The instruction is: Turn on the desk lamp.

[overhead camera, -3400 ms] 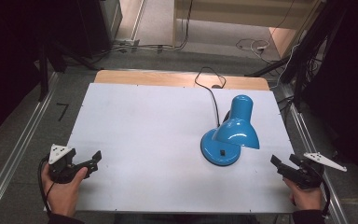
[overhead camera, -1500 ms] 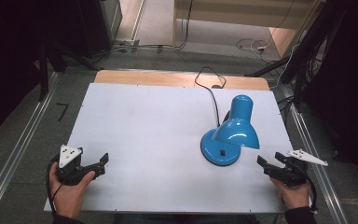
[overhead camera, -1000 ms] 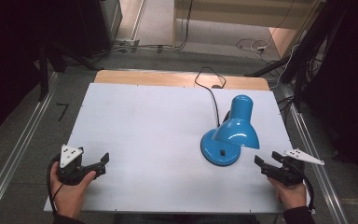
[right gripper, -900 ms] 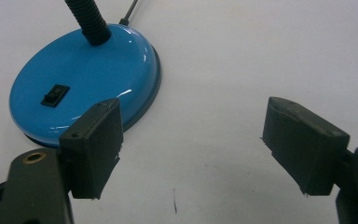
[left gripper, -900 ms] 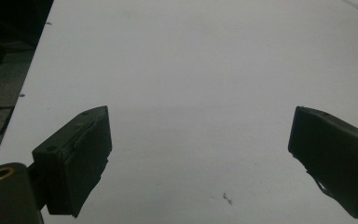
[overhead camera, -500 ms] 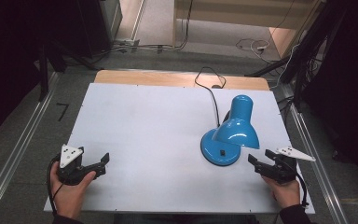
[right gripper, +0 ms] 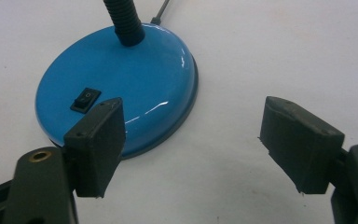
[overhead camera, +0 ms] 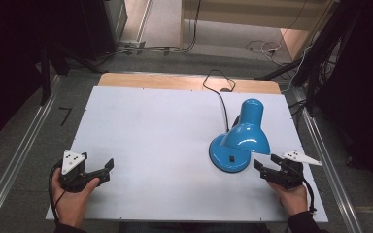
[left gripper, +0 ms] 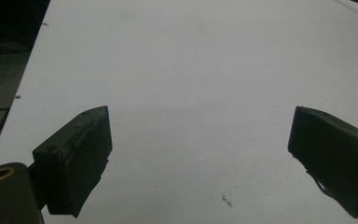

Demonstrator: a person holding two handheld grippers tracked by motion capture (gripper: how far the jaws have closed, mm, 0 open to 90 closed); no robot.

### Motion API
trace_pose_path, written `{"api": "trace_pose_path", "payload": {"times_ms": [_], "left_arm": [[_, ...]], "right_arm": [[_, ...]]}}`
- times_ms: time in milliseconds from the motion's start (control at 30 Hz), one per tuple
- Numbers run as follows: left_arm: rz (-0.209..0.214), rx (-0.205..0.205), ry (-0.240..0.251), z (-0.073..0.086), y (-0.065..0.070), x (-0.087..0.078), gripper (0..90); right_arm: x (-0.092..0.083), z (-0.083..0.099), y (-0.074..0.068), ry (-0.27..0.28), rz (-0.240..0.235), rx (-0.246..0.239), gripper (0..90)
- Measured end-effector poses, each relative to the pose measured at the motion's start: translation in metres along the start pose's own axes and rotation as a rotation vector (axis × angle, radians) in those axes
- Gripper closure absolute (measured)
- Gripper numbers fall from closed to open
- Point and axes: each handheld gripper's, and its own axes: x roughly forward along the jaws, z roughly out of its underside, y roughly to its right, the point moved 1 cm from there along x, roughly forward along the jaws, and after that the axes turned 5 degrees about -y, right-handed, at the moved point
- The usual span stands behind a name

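A blue desk lamp [overhead camera: 243,133] stands on the right side of the white table [overhead camera: 165,131], its shade tipped down over its round base [right gripper: 121,79]. A black rocker switch [right gripper: 86,100] sits on the base, and a black flexible neck [right gripper: 123,18] rises from it. My right gripper [overhead camera: 262,165] is open just right of the base, its left jaw over the base's near rim in the right gripper view, nothing held. At the front left corner of the table my left gripper [overhead camera: 108,167] is open and holds nothing.
The lamp's black cable [overhead camera: 218,94] runs from the base over the table's wooden back edge [overhead camera: 184,81]. Metal rails [overhead camera: 24,155] flank the table on both sides. Cables lie on the floor beyond.
My right gripper has moved left toward the lamp base and now sits right next to it. The left gripper shifted slightly inward earlier and has since stayed still.
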Motion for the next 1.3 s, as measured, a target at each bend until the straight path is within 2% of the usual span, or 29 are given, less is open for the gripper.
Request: {"api": "trace_pose_path", "payload": {"times_ms": [433, 800, 1100, 1300], "left_arm": [[-0.003, 0.002, -0.007, 0.0, 0.0, 0.002, 6.5], [-0.003, 0.004, -0.007, 0.0, 0.0, 0.002, 6.5], [-0.006, 0.005, -0.006, 0.0, 0.0, 0.001, 7.2], [-0.004, 0.005, -0.007, 0.0, 0.0, 0.001, 7.3]], "right_arm": [[0.005, -0.003, -0.008, 0.009, -0.021, -0.031, 30.8], [0.011, -0.007, -0.015, 0.01, -0.042, -0.038, 33.0], [0.015, -0.009, -0.022, 0.018, -0.056, -0.05, 41.2], [0.021, -0.011, -0.029, 0.026, -0.072, -0.069, 51.2]]}}
